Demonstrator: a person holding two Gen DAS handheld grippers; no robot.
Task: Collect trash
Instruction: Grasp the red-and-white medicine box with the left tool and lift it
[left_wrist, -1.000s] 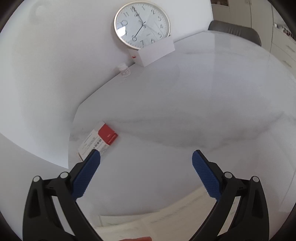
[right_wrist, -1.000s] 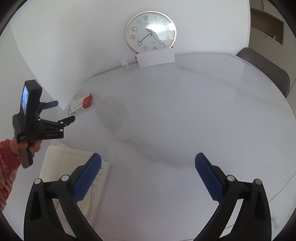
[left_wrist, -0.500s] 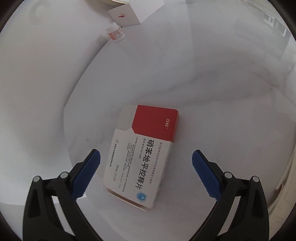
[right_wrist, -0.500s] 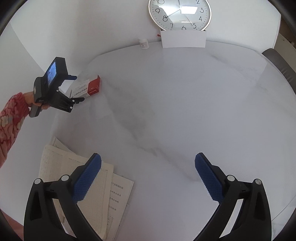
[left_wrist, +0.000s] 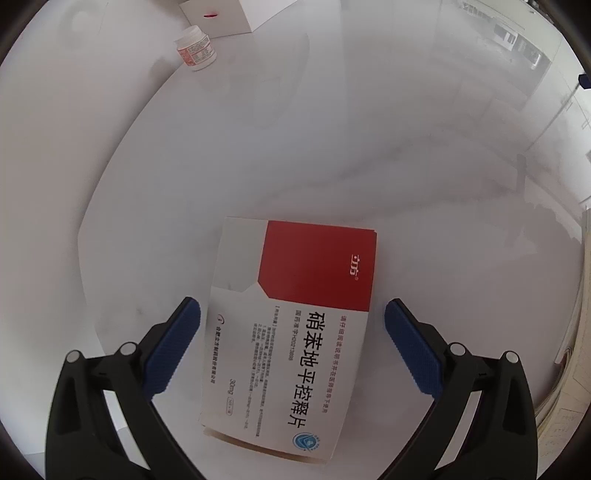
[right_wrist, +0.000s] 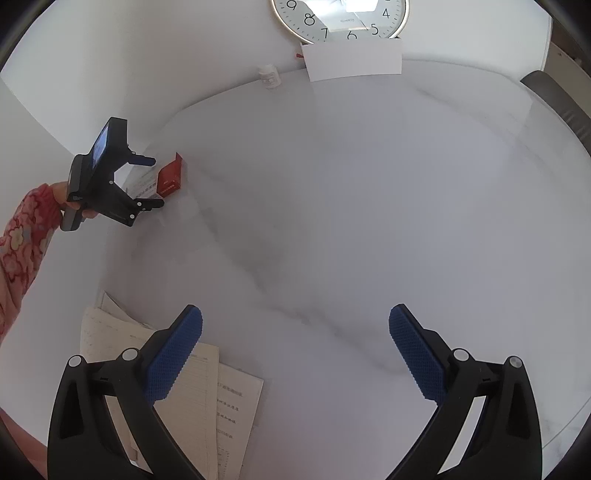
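1. Marble-like white stone with faint grey veins makes the round table, which stands against a white wall.
2. One round wall clock leans at the far edge, and one white card stands in front of it.
3. One small white bottle with a reddish label stands just left of the card.
4. One grey chair shows behind the table, to the right of the clock.
5. One medicine box, white and red, lies flat near the table's left edge, well apart from the clock.
6. Left tool is wide, its two blue pads on either side of the box, not touching it.
7. Right tool is wide too and holds nothing, above bare stone.
8. Several printed papers lie overlapped below the box, at the near edge; their number I cannot tell.
9. One red flowered sleeve is at the left.
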